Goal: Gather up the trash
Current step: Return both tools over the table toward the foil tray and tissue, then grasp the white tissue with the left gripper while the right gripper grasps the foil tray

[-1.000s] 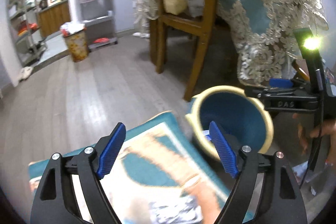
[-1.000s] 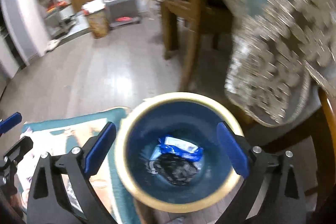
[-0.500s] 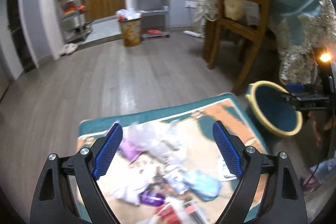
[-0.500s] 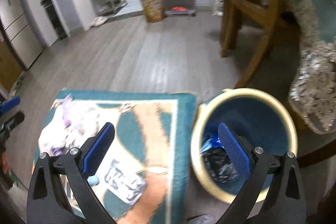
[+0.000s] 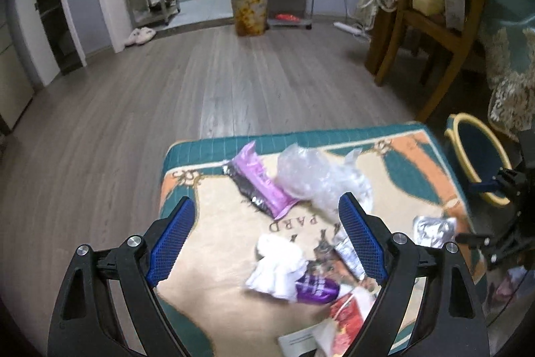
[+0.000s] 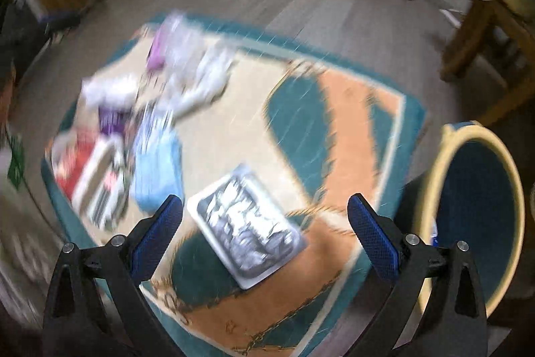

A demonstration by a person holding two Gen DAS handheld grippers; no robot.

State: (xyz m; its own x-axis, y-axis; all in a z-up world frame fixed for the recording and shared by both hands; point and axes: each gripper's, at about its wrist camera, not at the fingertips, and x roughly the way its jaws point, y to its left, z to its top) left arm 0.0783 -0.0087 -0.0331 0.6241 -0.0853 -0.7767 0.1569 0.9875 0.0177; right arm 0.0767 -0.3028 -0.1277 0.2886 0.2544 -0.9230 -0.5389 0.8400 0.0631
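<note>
Litter lies heaped on the teal-bordered patterned floor rug (image 5: 214,146), beside the yellow-rimmed blue bin (image 6: 474,209); both the left gripper (image 5: 264,240) and the right gripper (image 6: 264,236) hover above with fingers spread, empty, ready to pick.

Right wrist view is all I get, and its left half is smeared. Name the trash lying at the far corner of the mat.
Observer: A purple foil-lined pouch lies there, right against a crumpled clear plastic bag.
Operator: Say what the white lump nearer us is.
Observer: Crumpled white tissue paper, with a small dark purple wrapper against it.
Operator: Report the left hand-held gripper.
Observer: The left hand-held gripper is open above that pile, with nothing between its pads.
</note>
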